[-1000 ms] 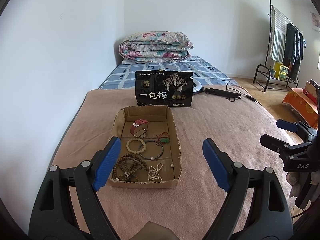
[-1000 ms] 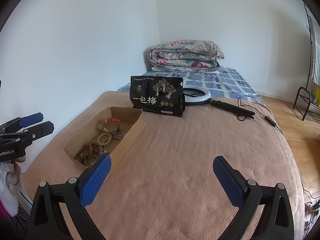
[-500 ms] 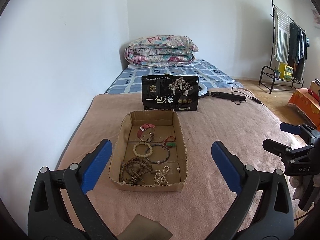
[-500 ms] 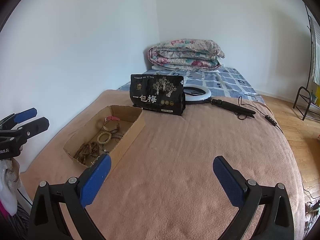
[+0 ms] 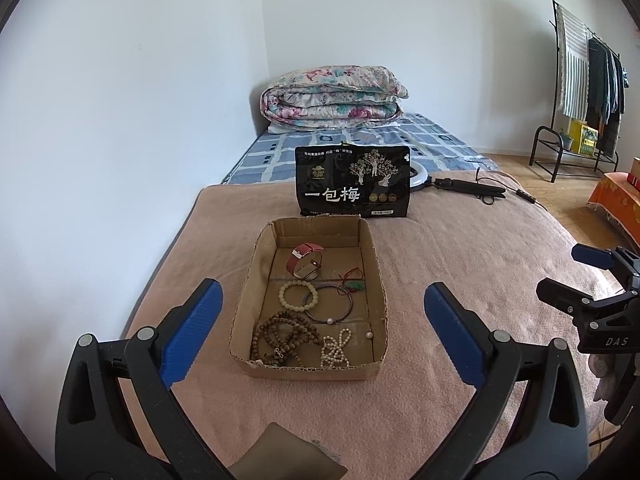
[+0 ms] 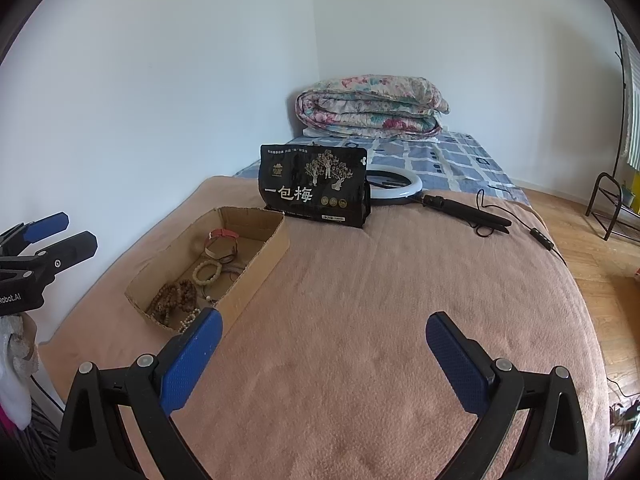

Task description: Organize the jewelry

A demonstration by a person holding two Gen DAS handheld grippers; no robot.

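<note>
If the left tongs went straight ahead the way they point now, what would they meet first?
Most likely the cardboard box of jewelry: its near wall sits centred between the open left tongs, with only blanket before it. Depth is unclear, so they might instead pass above the wall onto the brown beads.

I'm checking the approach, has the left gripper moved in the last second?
Yes. In the right wrist view the left gripper has drawn back toward the left edge, away from the cardboard box, which stays put.

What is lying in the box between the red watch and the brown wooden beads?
In the left wrist view, a cream bead bracelet lies between the red-strapped watch and the brown wooden bead strand, inside the cardboard box.
</note>
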